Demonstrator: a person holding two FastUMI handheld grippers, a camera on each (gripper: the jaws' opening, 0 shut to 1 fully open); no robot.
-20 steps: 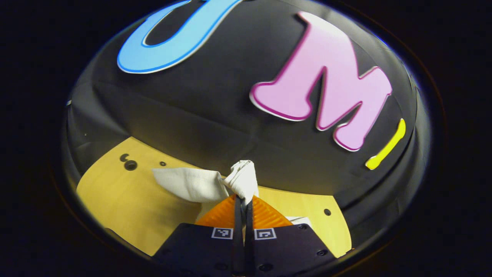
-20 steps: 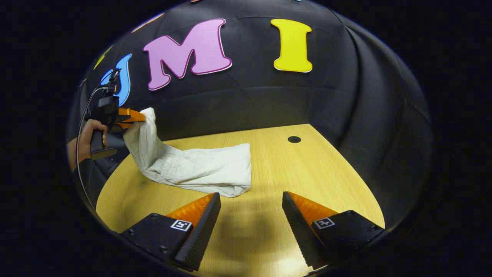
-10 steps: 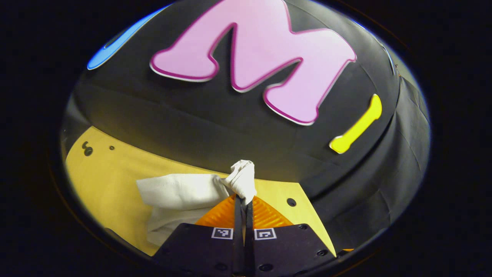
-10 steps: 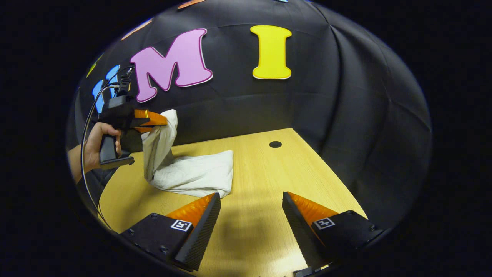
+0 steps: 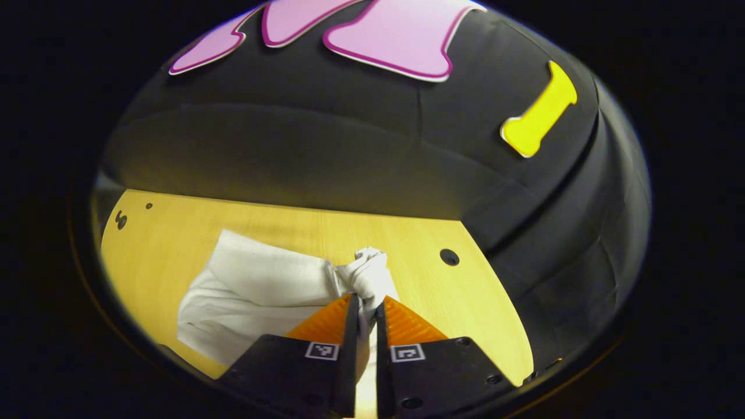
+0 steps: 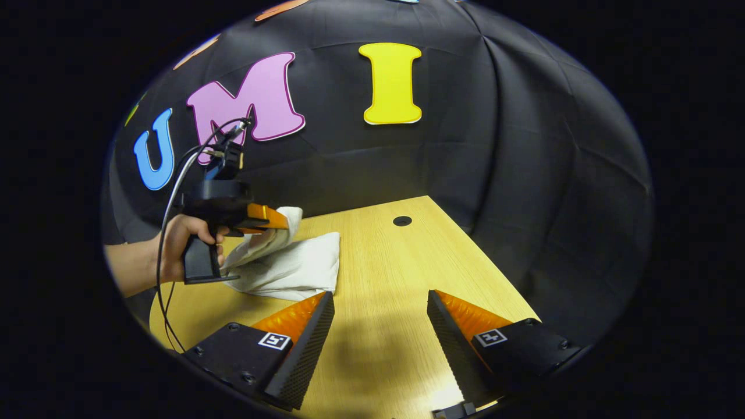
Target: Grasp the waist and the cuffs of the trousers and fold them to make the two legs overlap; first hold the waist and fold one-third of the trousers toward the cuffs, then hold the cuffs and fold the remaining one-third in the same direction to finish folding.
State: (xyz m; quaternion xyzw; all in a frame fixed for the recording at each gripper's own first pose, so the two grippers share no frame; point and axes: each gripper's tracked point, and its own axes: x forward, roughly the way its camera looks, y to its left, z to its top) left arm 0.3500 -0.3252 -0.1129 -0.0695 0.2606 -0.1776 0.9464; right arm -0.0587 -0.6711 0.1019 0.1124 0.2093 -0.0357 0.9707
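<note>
Change since a second ago: the left gripper (image 6: 279, 221) has come down from a raised carry to just above the folded pile, and the lifted end of the trousers (image 6: 297, 267) has swung over from the left side onto the rest of the cloth. The right gripper (image 6: 378, 326) has not changed its spread.

Trousers: pale cloth, lying as a short stacked bundle on the far-left part of the desk (image 6: 396, 273); in the left gripper view the trousers (image 5: 262, 285) show a flat folded body with a bunched end at the gripper's tips.

Step in hand, as judged: the last fold, the held end being laid over the stack in the same direction as the fold before it. Whether that end is the cuffs cannot be told from the bunch.

Left gripper (image 5: 364, 308): nearly closed, a narrow slot between the jaws, the bunched cloth pinched in that slot, held low over the pile.

Right gripper: jaws wide apart, holding nothing, hovering over bare desk near the right of the bundle, apart from it.

Next move, as judged: set the end down square with the stack's edge, then part the jaws and draw back without dragging the top layer.
</note>
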